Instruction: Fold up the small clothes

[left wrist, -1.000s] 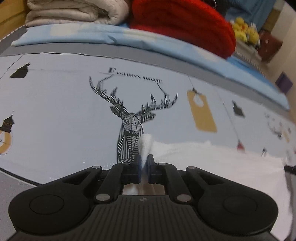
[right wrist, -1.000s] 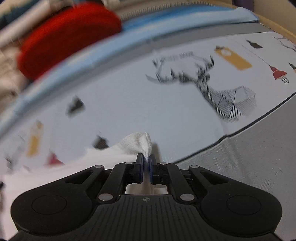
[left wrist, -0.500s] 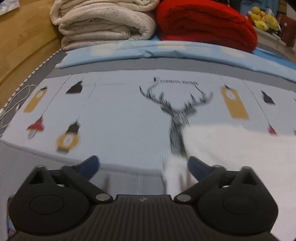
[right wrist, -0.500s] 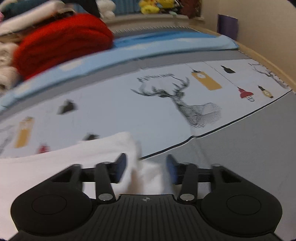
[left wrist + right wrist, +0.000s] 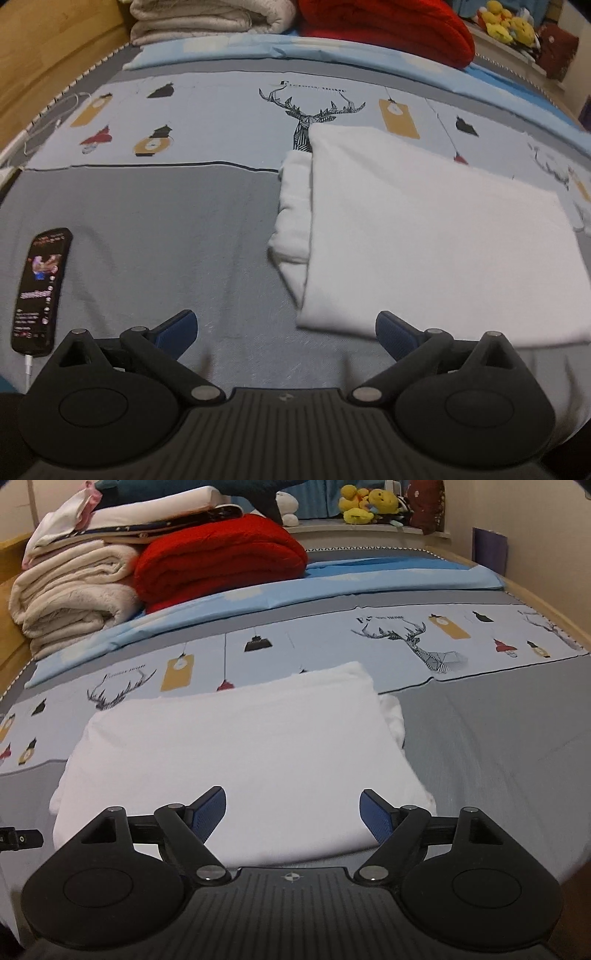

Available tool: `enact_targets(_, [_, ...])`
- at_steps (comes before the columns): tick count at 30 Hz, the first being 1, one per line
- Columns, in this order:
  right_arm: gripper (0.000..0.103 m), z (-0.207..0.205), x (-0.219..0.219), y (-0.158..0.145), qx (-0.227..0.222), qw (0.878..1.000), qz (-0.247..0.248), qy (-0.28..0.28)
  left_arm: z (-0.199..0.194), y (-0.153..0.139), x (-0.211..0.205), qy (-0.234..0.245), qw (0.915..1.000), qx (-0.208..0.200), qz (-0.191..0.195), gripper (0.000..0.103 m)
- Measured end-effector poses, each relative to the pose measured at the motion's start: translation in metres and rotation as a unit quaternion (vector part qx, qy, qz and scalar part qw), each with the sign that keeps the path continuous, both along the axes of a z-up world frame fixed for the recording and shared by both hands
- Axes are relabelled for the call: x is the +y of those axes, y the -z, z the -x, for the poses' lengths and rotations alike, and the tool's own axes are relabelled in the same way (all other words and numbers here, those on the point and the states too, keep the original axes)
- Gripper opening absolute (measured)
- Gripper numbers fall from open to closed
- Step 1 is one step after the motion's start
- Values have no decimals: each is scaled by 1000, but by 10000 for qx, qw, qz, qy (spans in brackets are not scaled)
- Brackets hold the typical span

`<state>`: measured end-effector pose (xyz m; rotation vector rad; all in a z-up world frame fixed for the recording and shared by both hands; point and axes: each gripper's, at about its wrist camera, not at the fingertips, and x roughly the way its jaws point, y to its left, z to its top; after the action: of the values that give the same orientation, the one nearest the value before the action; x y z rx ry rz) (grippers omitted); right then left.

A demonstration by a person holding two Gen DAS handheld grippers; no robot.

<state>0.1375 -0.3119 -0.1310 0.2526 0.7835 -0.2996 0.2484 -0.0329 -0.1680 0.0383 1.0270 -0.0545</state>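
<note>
A white garment (image 5: 424, 229) lies folded flat on the bed; a lower layer sticks out along its left side (image 5: 293, 206). It also shows in the right wrist view (image 5: 240, 753), with a bit of the lower layer at its right edge (image 5: 393, 716). My left gripper (image 5: 286, 328) is open and empty, held back from the garment's near left corner. My right gripper (image 5: 293, 814) is open and empty, just above the garment's near edge.
A phone (image 5: 40, 288) with a lit screen and a cable lies on the grey sheet at the left. Folded cream blankets (image 5: 74, 594) and a red blanket (image 5: 218, 557) are stacked at the head of the bed. Stuffed toys (image 5: 369, 502) sit on a shelf behind.
Both grippers were shut on the garment's corners a second ago. They opened, let the cloth drop folded onto the bed, and pulled back toward me.
</note>
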Motion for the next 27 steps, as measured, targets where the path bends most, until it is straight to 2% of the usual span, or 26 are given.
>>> enact_targets(7, [81, 7, 20, 11, 157, 9998, 134, 21, -7, 16, 14, -155, 9998, 46, 81, 103])
enact_targets(12, [81, 2, 28, 15, 215, 9995, 209, -40, -7, 17, 10, 33, 10000, -36, 43, 103])
enact_targets(27, [81, -1, 21, 25, 302, 9995, -15, 126, -12, 23, 7, 66, 10000, 20, 40, 103])
